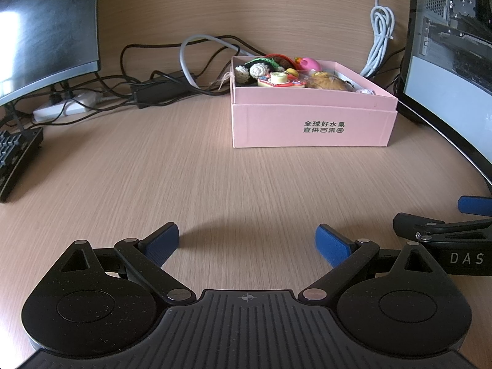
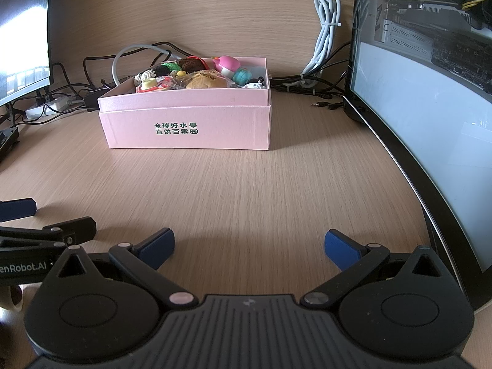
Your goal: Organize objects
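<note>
A pink cardboard box (image 1: 310,126) with green print stands on the wooden desk, far ahead of both grippers; it also shows in the right wrist view (image 2: 187,129). It holds several small toys, among them a pink toy (image 2: 227,63), a yellow bun (image 2: 203,83) and crocheted balls (image 1: 258,69). My left gripper (image 1: 247,243) is open and empty, low over the desk. My right gripper (image 2: 249,246) is open and empty, beside the left one. The right gripper's finger (image 1: 473,204) shows at the left view's right edge.
A monitor (image 1: 46,27) stands at the left and a curved monitor (image 2: 430,107) close on the right. Cables, a power strip (image 1: 61,109) and a black adapter (image 1: 160,90) lie behind the box. A keyboard (image 1: 15,160) sits at the left edge.
</note>
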A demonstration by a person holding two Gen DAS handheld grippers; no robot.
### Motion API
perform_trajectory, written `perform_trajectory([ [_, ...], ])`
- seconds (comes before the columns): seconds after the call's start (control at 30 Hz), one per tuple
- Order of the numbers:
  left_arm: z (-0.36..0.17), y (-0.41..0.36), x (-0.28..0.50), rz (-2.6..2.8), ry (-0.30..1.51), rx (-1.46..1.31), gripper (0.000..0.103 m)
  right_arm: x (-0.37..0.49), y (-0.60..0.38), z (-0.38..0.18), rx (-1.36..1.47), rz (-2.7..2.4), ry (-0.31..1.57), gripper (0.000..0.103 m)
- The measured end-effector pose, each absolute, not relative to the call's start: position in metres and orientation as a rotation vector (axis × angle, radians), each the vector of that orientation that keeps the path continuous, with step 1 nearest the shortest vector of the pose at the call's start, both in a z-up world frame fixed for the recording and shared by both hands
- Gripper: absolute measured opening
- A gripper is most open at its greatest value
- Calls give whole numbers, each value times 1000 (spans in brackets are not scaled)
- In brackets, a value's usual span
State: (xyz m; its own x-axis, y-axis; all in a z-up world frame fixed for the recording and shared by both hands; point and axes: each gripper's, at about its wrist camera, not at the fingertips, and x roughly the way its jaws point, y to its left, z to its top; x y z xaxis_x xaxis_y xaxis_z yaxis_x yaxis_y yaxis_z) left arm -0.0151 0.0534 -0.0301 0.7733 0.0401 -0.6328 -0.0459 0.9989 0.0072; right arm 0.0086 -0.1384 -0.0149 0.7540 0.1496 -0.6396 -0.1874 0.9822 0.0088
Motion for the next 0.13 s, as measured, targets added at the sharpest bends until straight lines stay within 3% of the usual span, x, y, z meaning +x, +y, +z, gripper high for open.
perform_trajectory([
  [0.13,-30,54,-15,44,684,-14,99,9,-138,-15,-57,184,693,103],
])
